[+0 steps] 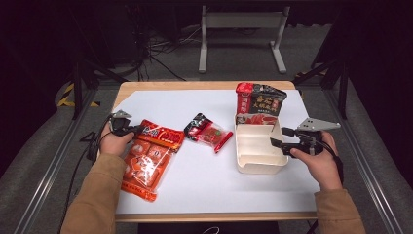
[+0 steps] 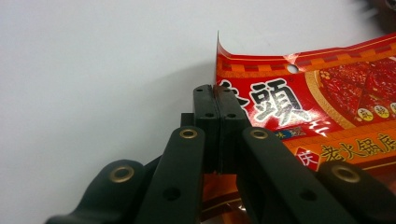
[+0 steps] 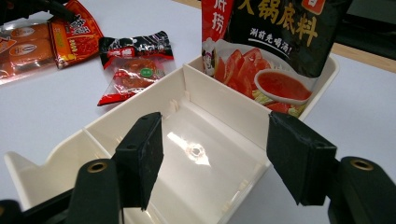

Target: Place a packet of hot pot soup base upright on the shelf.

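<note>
My left gripper (image 1: 140, 129) is shut on the corner of a red hotpot packet (image 1: 163, 135), which lies over a larger orange bag (image 1: 145, 166) at the table's left. In the left gripper view the jaws (image 2: 217, 95) pinch the red packet (image 2: 322, 93) at its curled edge. My right gripper (image 1: 281, 137) stands open at the right wall of a cream divided box (image 1: 258, 163). In the right gripper view the box's (image 3: 219, 105) middle compartment lies empty between the open jaws (image 3: 215, 154). A black and red sauce packet (image 1: 260, 103) stands upright in the far compartment.
A small black and red snack packet (image 1: 207, 131) lies between the red packet and the box, also seen from the right gripper (image 3: 135, 65). The white table top (image 1: 204, 190) ends in a wooden edge; metal frame rails run along both sides.
</note>
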Motion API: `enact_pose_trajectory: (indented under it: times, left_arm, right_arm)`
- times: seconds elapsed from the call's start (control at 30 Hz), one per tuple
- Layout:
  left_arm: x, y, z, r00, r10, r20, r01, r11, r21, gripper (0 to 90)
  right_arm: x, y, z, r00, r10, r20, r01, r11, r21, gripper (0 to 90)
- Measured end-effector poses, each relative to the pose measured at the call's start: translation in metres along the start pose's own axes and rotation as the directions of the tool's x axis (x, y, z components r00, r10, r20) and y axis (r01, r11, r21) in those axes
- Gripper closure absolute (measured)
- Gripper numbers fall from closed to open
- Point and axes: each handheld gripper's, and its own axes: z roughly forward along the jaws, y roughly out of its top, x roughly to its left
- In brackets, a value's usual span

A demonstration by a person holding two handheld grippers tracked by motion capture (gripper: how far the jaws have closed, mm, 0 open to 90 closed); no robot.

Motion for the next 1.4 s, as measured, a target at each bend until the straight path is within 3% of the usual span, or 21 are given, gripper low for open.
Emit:
enact_pose_trajectory:
  times: [0.43, 0.5, 0.6, 0.77, 0.87, 1.0, 1.17, 1.3, 1.37, 1.4]
  left_arm:
    - [-0.004, 0.005, -0.024, 0.9997, -0.018, 0.016, 0.019, 0.9981, -0.059, 90.0]
    - [-0.005, 0.006, -0.03, 0.999, -0.04, 0.02, 0.041, 0.9956, -0.085, 90.0]
    - [-0.007, 0.008, -0.038, 0.9989, -0.039, 0.026, 0.041, 0.9932, -0.109, 90.0]
    - [-0.012, 0.013, -0.056, 0.9991, -0.032, 0.029, 0.036, 0.9883, -0.149, 90.0]
    - [-0.015, 0.019, -0.07, 0.9975, -0.057, 0.041, 0.063, 0.9842, -0.165, 90.0]
    - [-0.023, 0.025, -0.086, 0.9989, -0.037, 0.03, 0.042, 0.9833, -0.177, 90.0]
    - [-0.036, 0.029, -0.113, 0.9985, -0.022, 0.049, 0.034, 0.9662, -0.255, 90.0]
    - [-0.05, 0.03, -0.129, 0.9998, -0.003, 0.02, 0.008, 0.9619, -0.273, 90.0]
    - [-0.054, 0.03, -0.137, 0.9997, 0.003, 0.024, 0.004, 0.9588, -0.284, 90.0]
    - [-0.057, 0.03, -0.142, 0.9995, 0.007, 0.032, 0.003, 0.9537, -0.301, 90.0]
  right_arm:
    - [0.003, 0.003, -0.002, 0.9994, -0.035, -0.008, 0.035, 0.999, 0.001, 48.2]
    - [0.004, 0.004, -0.003, 0.9992, -0.037, -0.01, 0.037, 0.999, -0.004, 49.0]
    - [0.005, 0.005, -0.004, 0.9991, -0.04, -0.016, 0.04, 0.999, -0.008, 50.4]
    - [0.006, 0.008, -0.004, 0.9988, -0.043, -0.025, 0.043, 0.999, -0.014, 53.2]
    - [0.008, 0.009, -0.005, 0.9987, -0.042, -0.028, 0.042, 0.999, -0.014, 54.5]
    - [0.01, 0.011, -0.007, 0.9988, -0.037, -0.033, 0.036, 0.999, -0.023, 57.5]
    - [0.012, 0.012, -0.009, 0.9988, -0.032, -0.038, 0.031, 0.999, -0.031, 58.8]
    - [0.012, 0.013, -0.011, 0.9993, -0.031, -0.021, 0.03, 0.999, -0.043, 59.8]
    - [0.012, 0.014, -0.012, 0.9995, -0.023, -0.021, 0.022, 0.999, -0.05, 60.1]
    - [0.012, 0.014, -0.013, 0.9995, -0.025, -0.017, 0.024, 0.998, -0.05, 60.3]
